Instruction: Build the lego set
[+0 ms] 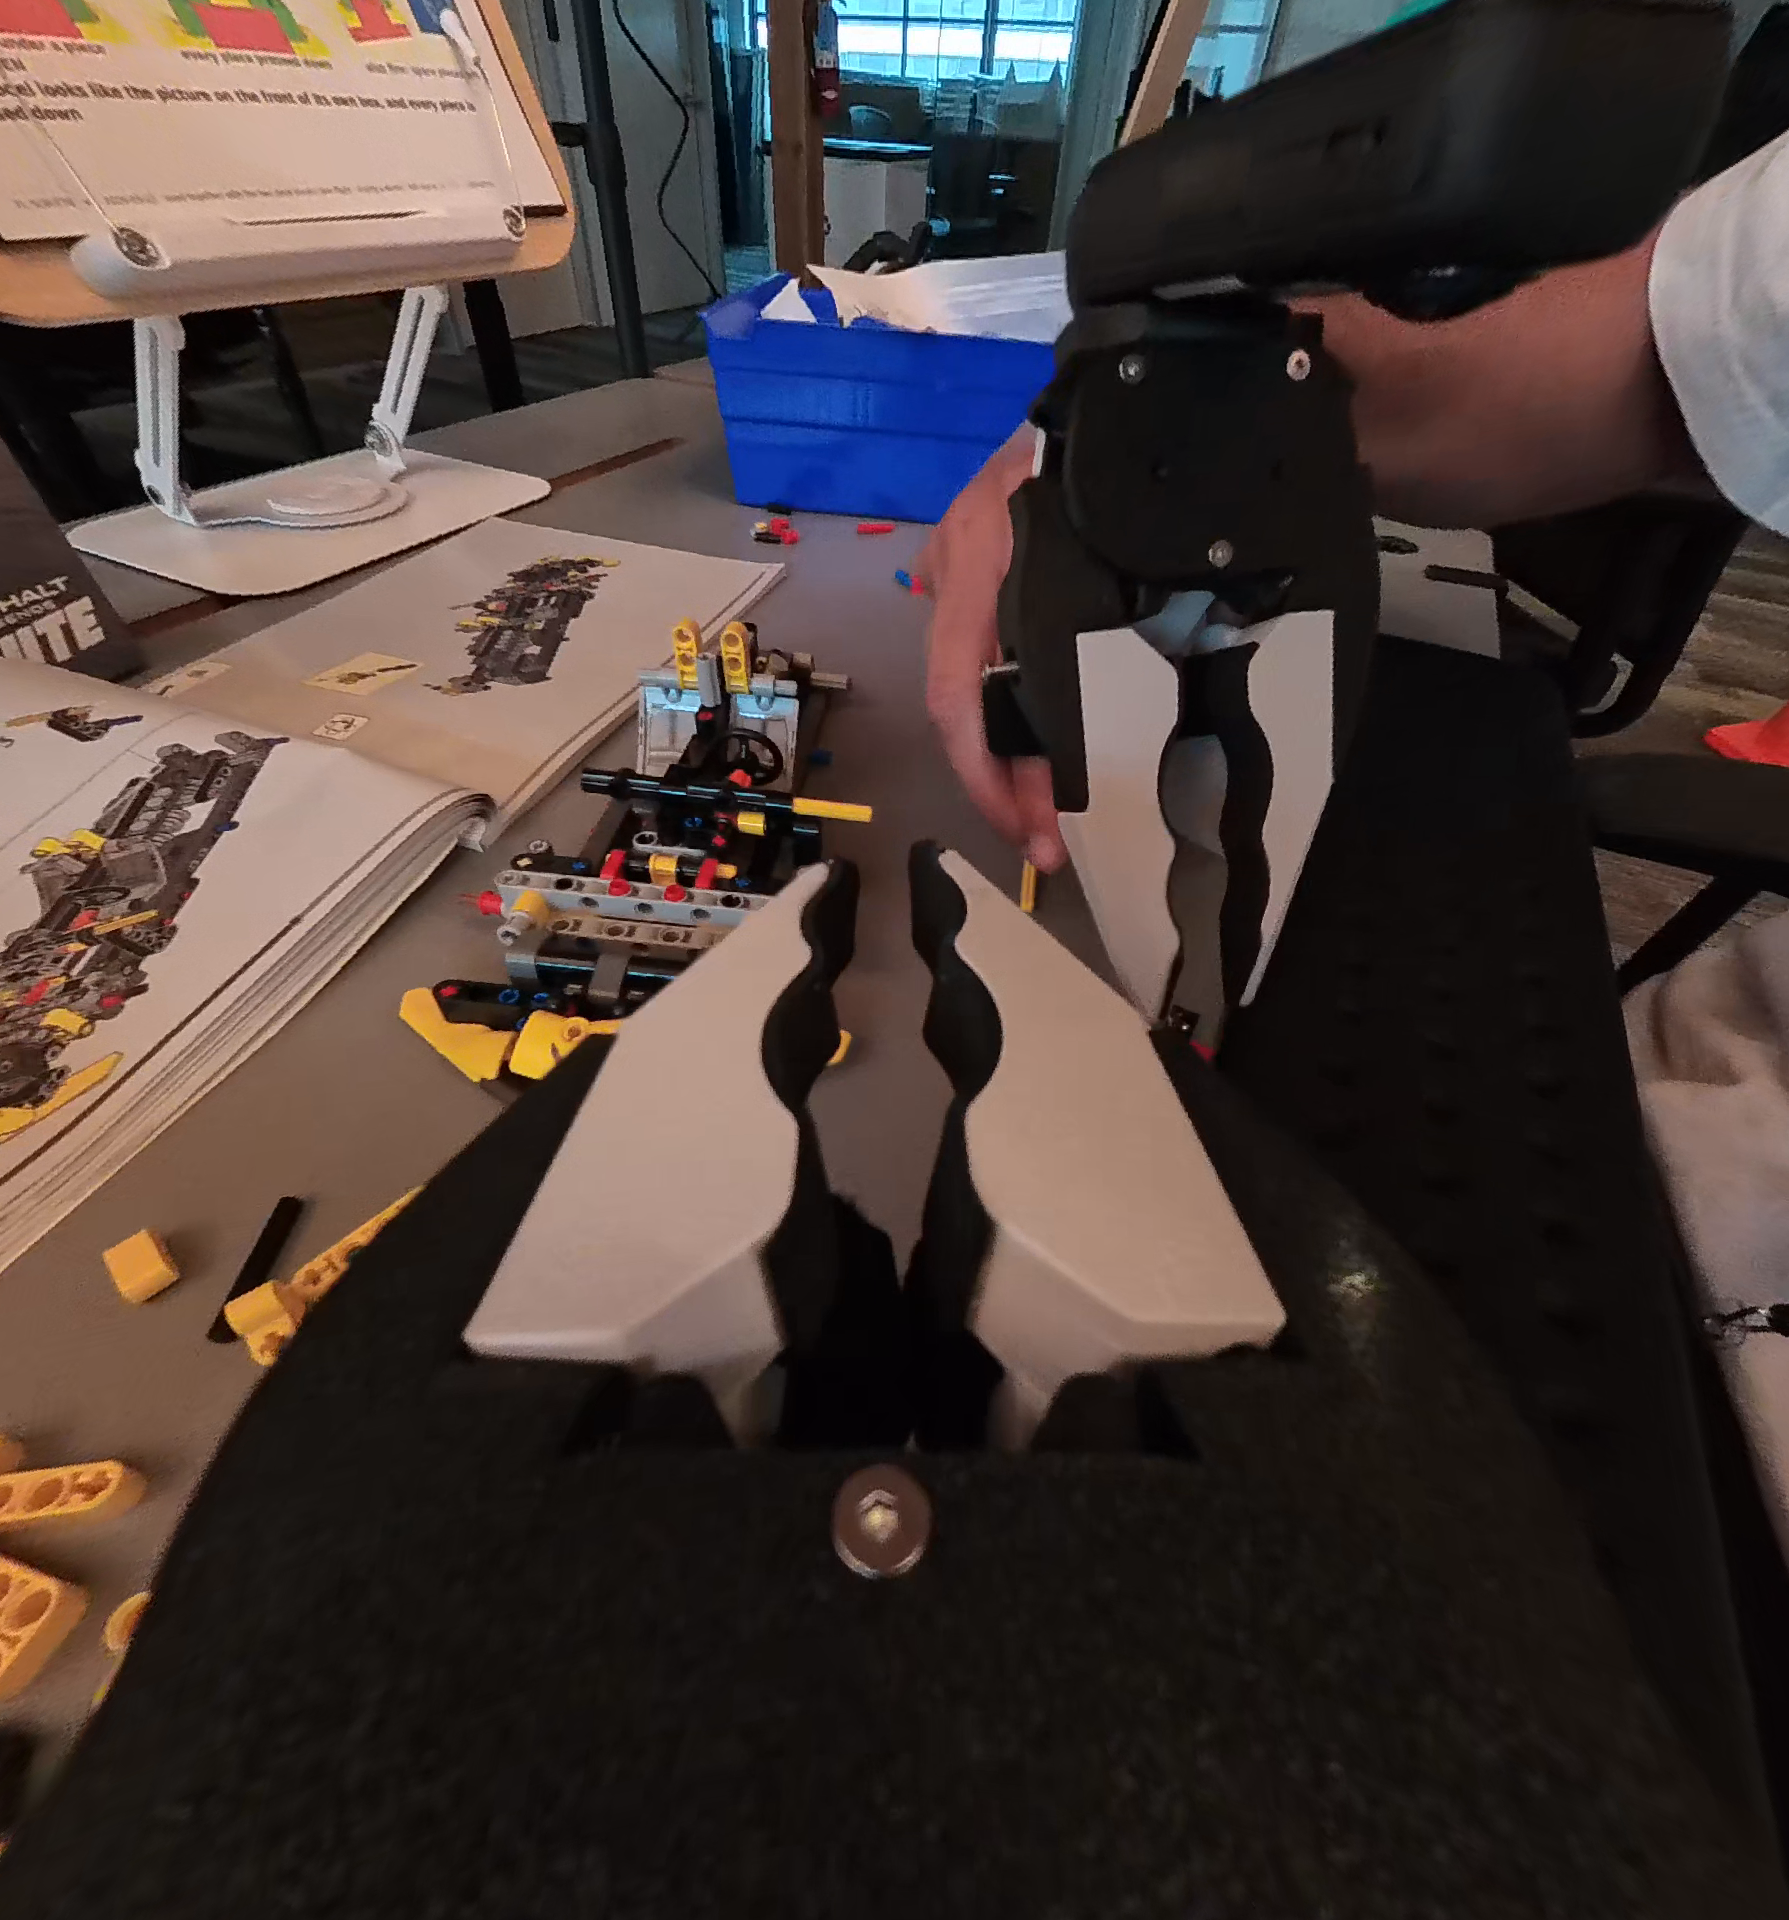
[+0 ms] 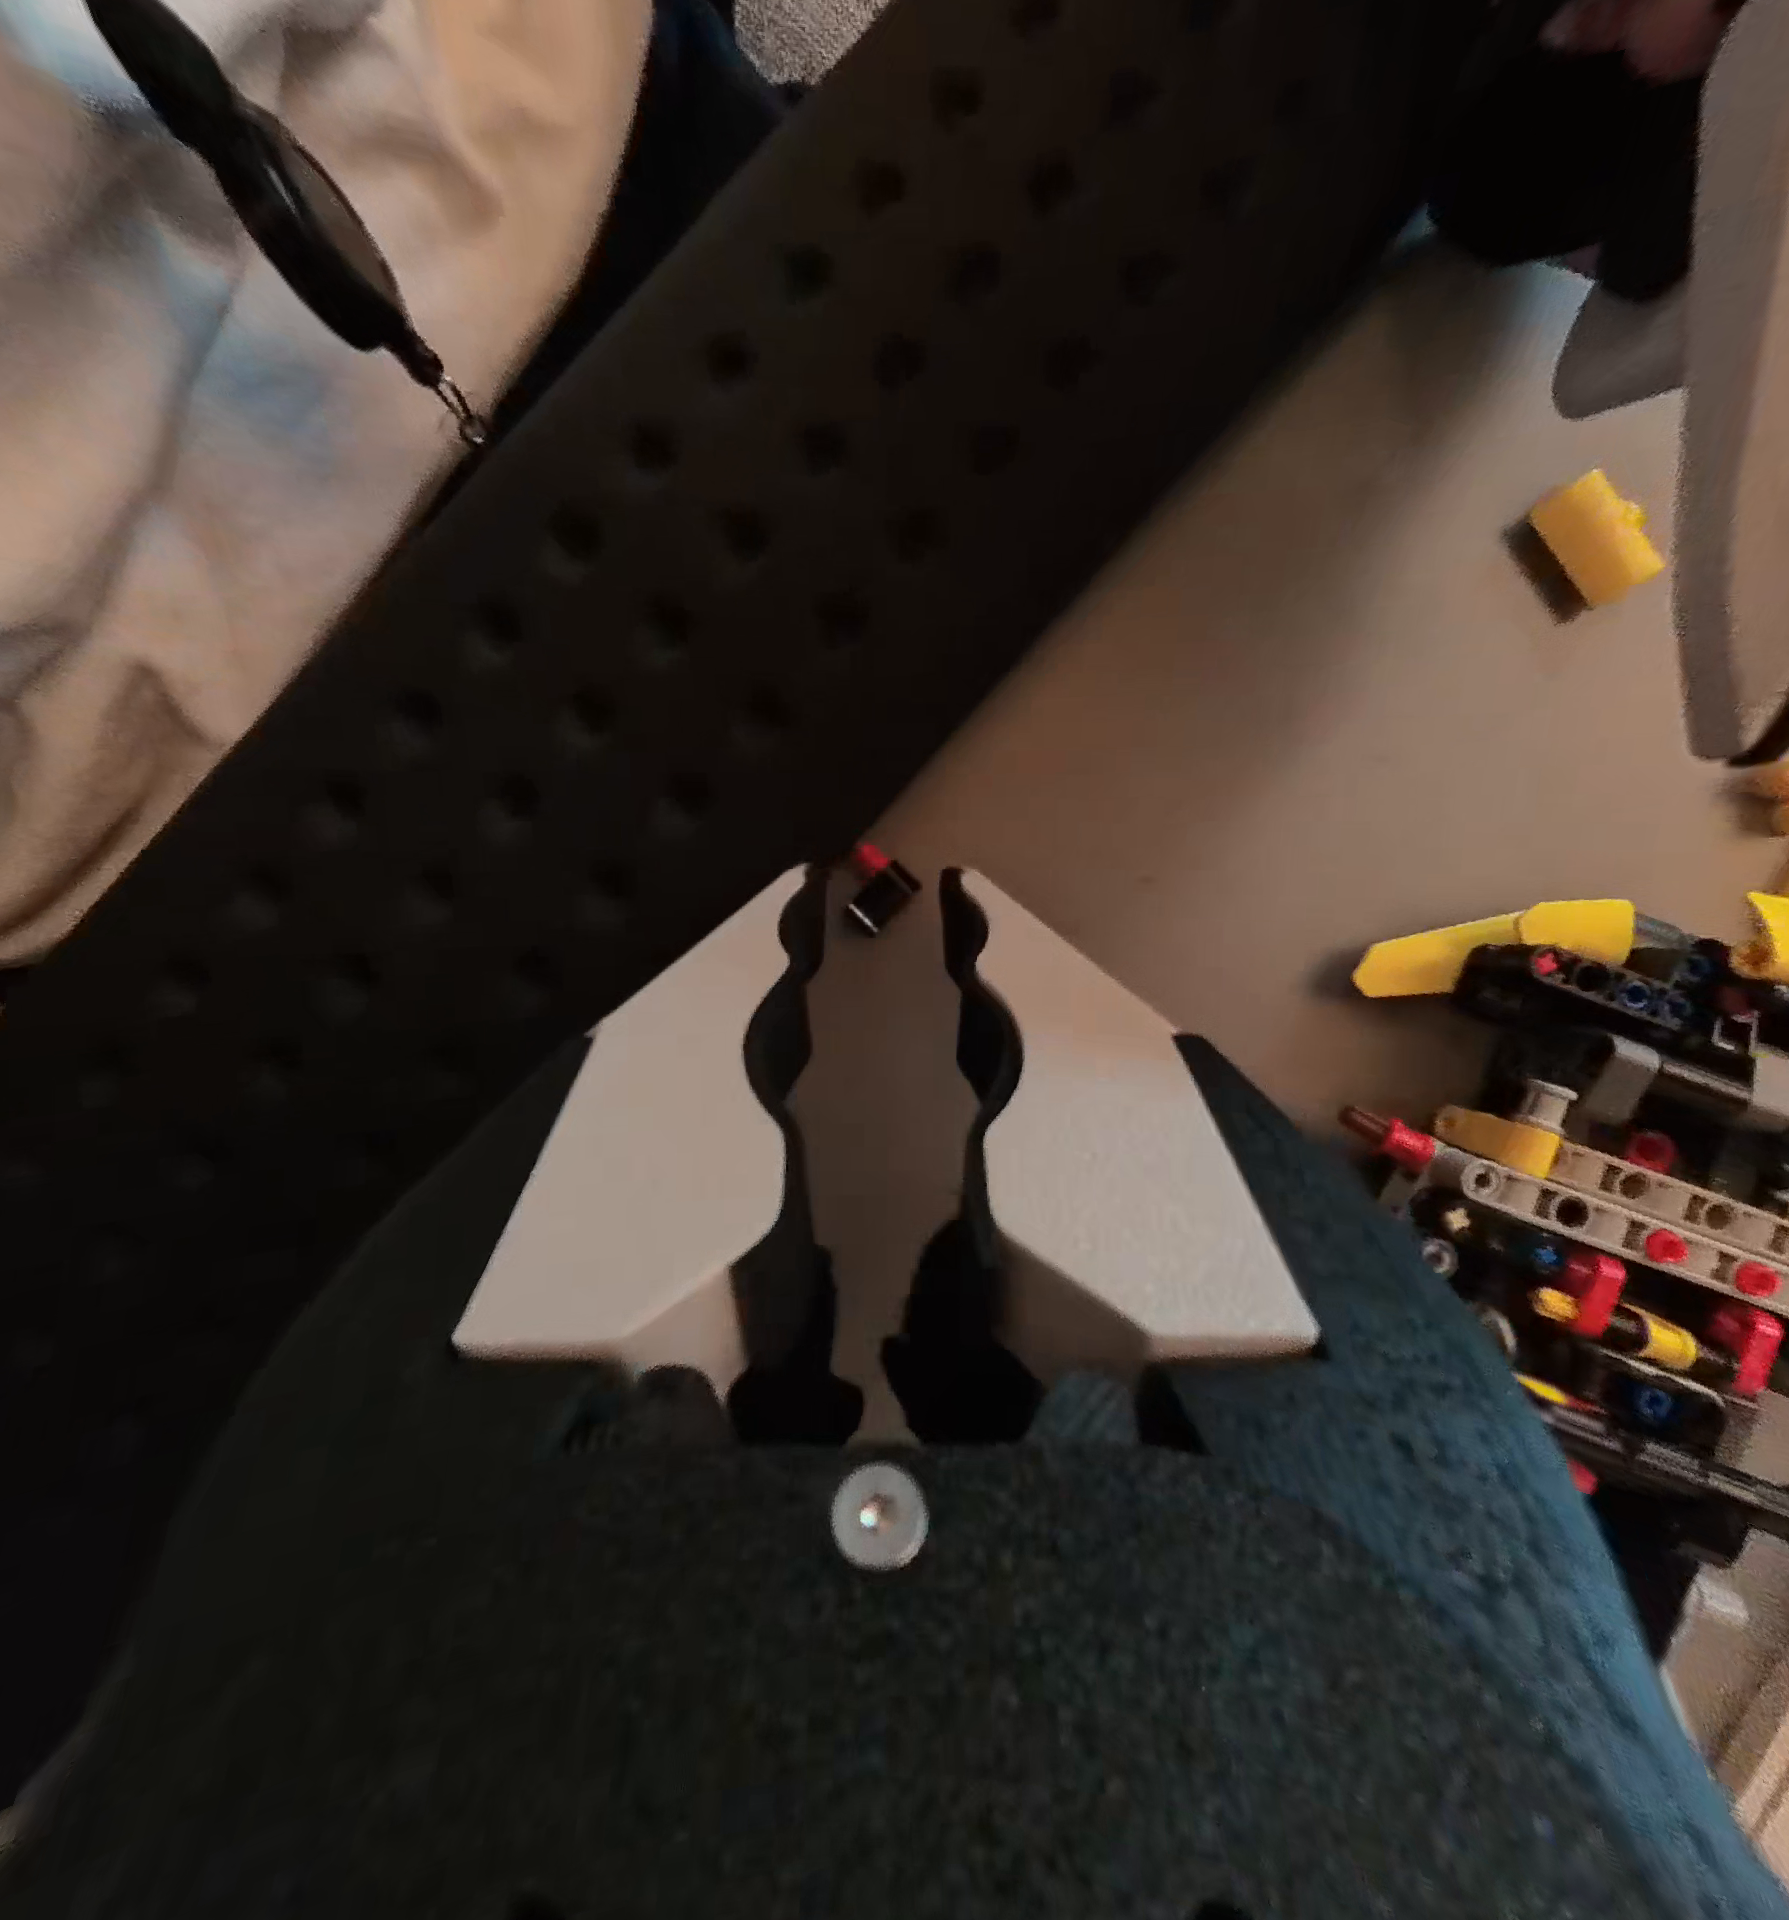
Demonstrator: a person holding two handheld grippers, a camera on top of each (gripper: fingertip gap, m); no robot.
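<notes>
Right wrist view | right tongs (image 2: 877, 883) apart over black-red pin (image 2: 879, 900) | left tongs (image 1: 882, 868) apart

Your left gripper (image 1: 882, 868) hangs slightly parted, empty. Your right gripper (image 2: 877, 883) points down, apparently parted too, hand (image 1: 983, 707) wrapping it.

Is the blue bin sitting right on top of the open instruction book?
No, the blue bin stands on the table farther back, apart from the open instruction book.
</notes>
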